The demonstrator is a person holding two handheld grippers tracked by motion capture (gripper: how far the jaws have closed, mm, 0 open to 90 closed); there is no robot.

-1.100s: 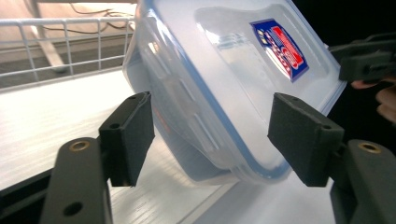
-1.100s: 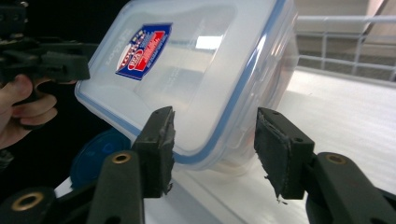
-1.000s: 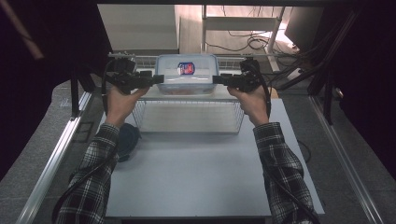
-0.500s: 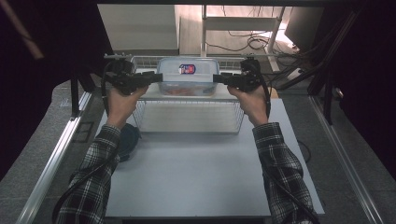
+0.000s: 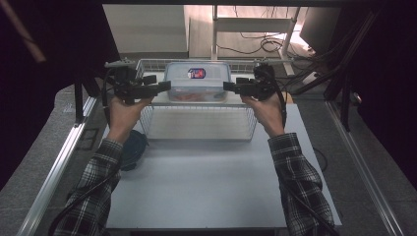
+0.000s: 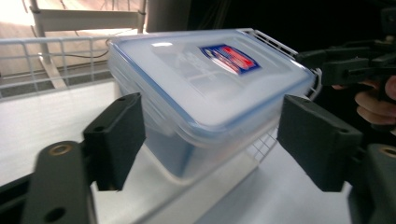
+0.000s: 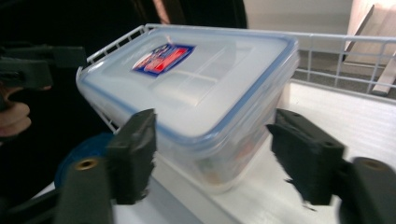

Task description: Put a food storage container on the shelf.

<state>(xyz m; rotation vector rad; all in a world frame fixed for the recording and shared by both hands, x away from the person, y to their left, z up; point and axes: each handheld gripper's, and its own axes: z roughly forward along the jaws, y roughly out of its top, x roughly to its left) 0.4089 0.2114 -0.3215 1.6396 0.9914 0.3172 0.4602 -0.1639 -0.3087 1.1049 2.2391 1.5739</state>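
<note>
White table, wire basket at its far edge, middle. Clear lidded box sits at basket's far side, lid on, red-blue label on top, orange contents blurred. Dark blue bowl near table's left edge beside basket. Left gripper and right gripper flank box ends, jaws spread, not pinching.
</note>
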